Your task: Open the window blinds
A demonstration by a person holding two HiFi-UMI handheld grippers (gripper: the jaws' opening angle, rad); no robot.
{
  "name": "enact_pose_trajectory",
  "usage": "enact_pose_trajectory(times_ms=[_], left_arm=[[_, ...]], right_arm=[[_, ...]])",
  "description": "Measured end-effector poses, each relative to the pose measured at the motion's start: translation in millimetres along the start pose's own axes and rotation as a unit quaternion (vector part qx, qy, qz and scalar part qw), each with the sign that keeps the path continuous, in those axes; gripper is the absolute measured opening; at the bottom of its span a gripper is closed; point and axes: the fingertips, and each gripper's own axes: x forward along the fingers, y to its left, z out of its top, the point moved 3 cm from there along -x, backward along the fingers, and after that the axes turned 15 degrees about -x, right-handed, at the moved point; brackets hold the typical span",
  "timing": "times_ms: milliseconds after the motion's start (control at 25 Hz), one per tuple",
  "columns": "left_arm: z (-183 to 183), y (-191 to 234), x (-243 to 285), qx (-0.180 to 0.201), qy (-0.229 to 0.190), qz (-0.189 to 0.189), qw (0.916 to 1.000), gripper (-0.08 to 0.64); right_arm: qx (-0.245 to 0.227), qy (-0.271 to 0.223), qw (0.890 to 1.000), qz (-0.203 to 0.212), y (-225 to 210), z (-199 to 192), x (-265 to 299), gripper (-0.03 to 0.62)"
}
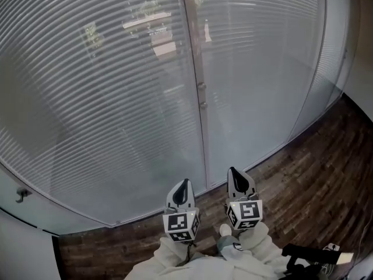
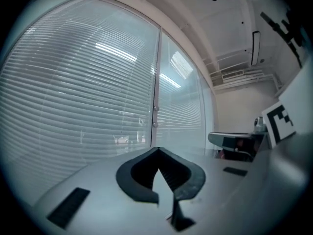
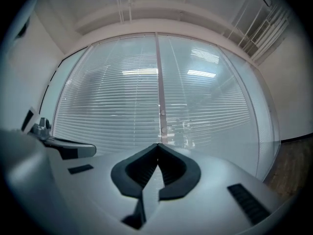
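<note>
You hold both tools level, side by side and near each other, pointed at the window.

1. The left tool (image 1: pixel 185 182) (image 2: pixel 157 150) has its jaws closed tip to tip. Nothing sits between them.
2. The right tool (image 1: pixel 233 171) (image 3: pixel 157 145) likewise has its jaws pressed together at the tips, and it holds nothing.
3. The white horizontal-slat window blinds (image 1: pixel 105 98) (image 2: pixel 83 97) (image 3: pixel 112 102) hang straight ahead of you. They are lowered across both glass panes, from the top of the window to the floor line. Neither tool touches them; both stand apart from the glass.
4. A grey vertical frame post (image 1: pixel 198 69) (image 3: pixel 158 82) divides the two panes. It carries two small round knobs (image 1: pixel 202 95) (image 2: pixel 156 116), one just above the other. The right tool points almost directly at this post; the left tool points slightly to its left.
5. The dark wood-plank floor (image 1: pixel 315 185) runs along the foot of the window.
6. Your pale sleeves (image 1: pixel 256 247) show behind the marker cubes at the lower edge of the head view.
</note>
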Motion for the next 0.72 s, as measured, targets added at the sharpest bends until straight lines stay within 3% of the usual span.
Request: enact_pose_trajectory(times_ms=[440, 720], left_arm=[[38, -3, 116, -0.002, -0.048, 0.053, 0.9974, -0.003], [48, 15, 146, -0.004, -0.052, 0.075, 0.9958, -0.002]], right_arm=[[-0.01, -0.038, 0.997, 0.067, -57, 5, 126, 0.011], [-0.024, -0.062, 0.996, 0.061, -73, 15, 172, 0.011]])
